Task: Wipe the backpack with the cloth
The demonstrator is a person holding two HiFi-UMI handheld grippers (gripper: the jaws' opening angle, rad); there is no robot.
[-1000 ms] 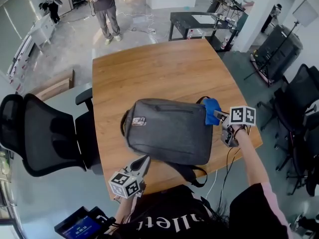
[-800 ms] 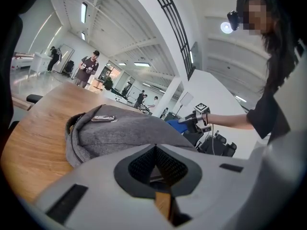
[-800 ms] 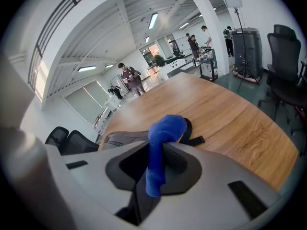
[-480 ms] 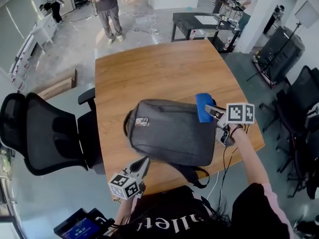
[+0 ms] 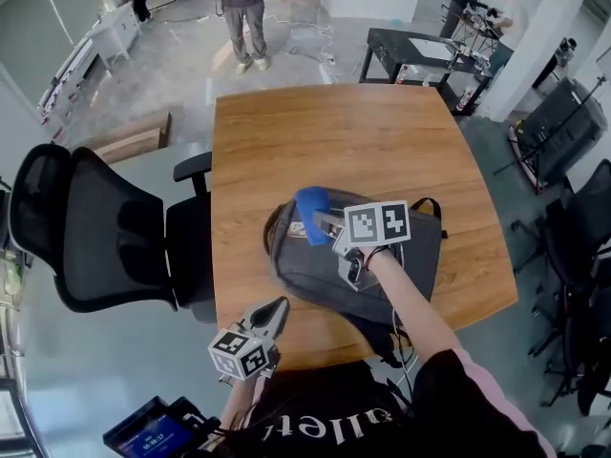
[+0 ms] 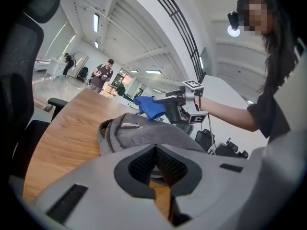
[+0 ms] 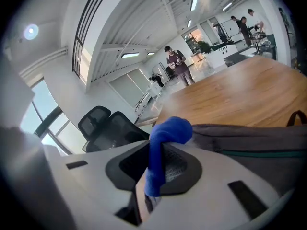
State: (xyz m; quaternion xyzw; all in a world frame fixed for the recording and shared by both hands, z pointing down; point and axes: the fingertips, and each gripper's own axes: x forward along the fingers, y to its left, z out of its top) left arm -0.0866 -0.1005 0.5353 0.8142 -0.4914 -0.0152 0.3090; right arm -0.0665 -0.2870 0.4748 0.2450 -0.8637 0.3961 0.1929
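A grey backpack (image 5: 401,256) lies flat on the wooden table (image 5: 334,141). My right gripper (image 5: 322,222) hovers over the backpack's left part, shut on a blue cloth (image 5: 311,214) that rests against the fabric. In the right gripper view the cloth (image 7: 165,138) hangs folded between the jaws, with the backpack (image 7: 249,143) just beyond. My left gripper (image 5: 275,308) is shut and holds nothing, near the table's front edge, a little short of the backpack. Its own view shows the backpack (image 6: 139,133), the cloth (image 6: 149,107) and the right gripper (image 6: 160,99) ahead.
A black mesh office chair (image 5: 86,237) stands off the table's left side. More dark chairs (image 5: 582,246) stand to the right. A person (image 5: 243,8) stands far behind the table, near a black bench (image 5: 420,51). A backpack strap (image 5: 382,337) hangs over the front edge.
My right gripper has swept the blue cloth leftward across the backpack, from its right end to its left part. The left gripper has stayed in place.
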